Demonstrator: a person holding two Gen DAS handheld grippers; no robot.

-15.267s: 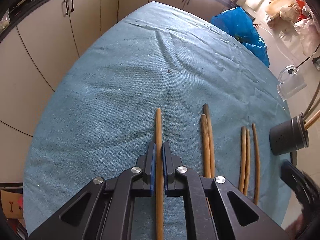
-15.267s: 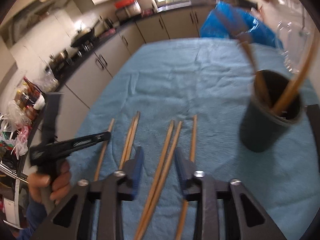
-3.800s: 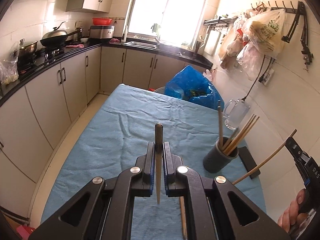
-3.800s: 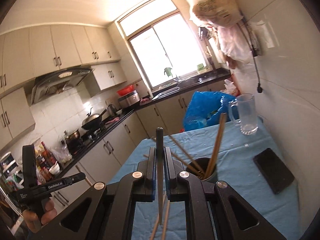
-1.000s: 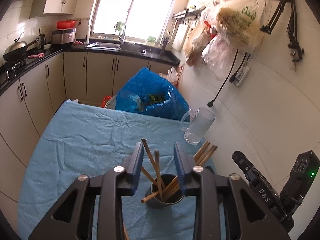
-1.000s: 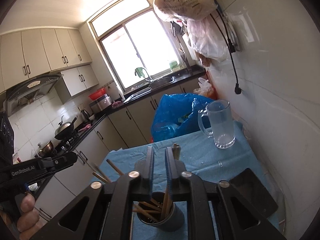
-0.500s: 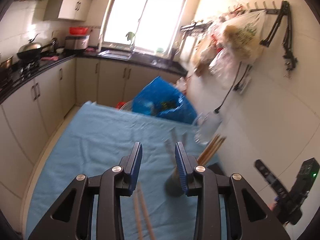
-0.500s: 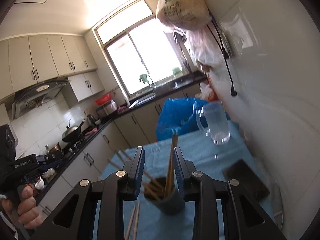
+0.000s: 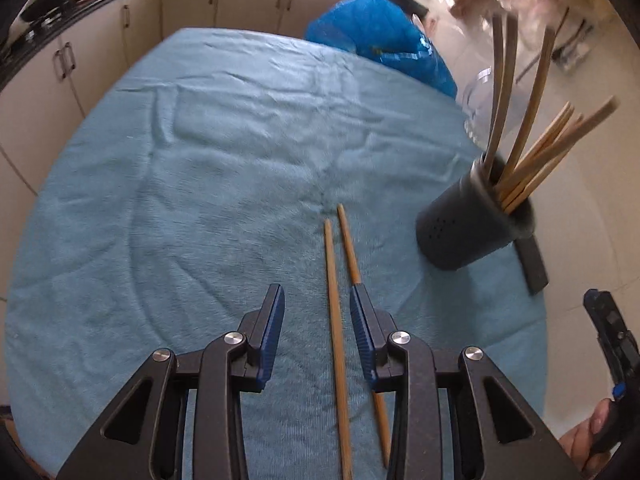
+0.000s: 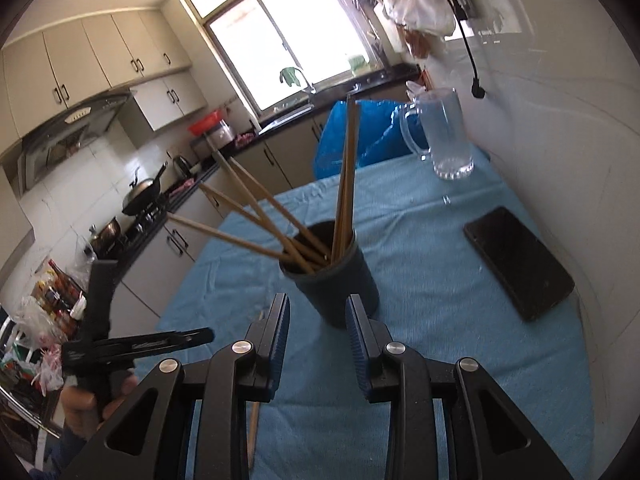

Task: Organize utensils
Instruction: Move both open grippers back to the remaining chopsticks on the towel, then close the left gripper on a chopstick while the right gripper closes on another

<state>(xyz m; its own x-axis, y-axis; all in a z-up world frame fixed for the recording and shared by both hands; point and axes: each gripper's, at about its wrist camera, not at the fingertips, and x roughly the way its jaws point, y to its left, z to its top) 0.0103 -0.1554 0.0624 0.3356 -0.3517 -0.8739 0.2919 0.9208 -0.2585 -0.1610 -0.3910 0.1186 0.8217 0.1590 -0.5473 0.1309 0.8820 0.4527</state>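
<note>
In your left wrist view, your left gripper (image 9: pixel 317 322) hangs over the blue worktop (image 9: pixel 192 168) with its jaws apart and holding nothing. Two chopsticks (image 9: pixel 334 312) lie flat there, one between the jaws. The dark cup (image 9: pixel 472 228) stands to the right.

In your right wrist view, your right gripper (image 10: pixel 318 330) has just spread its jaws; nothing sits between them. The cup (image 10: pixel 334 280), full of chopsticks, stands just ahead

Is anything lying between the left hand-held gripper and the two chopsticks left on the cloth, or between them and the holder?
Nothing visible. The left hand-held gripper hangs open right over the two chopsticks, one between its jaws, one passing under a finger. Only bare blue cloth separates them from the dark holder, which already has chopsticks leaning across its mouth.
</note>
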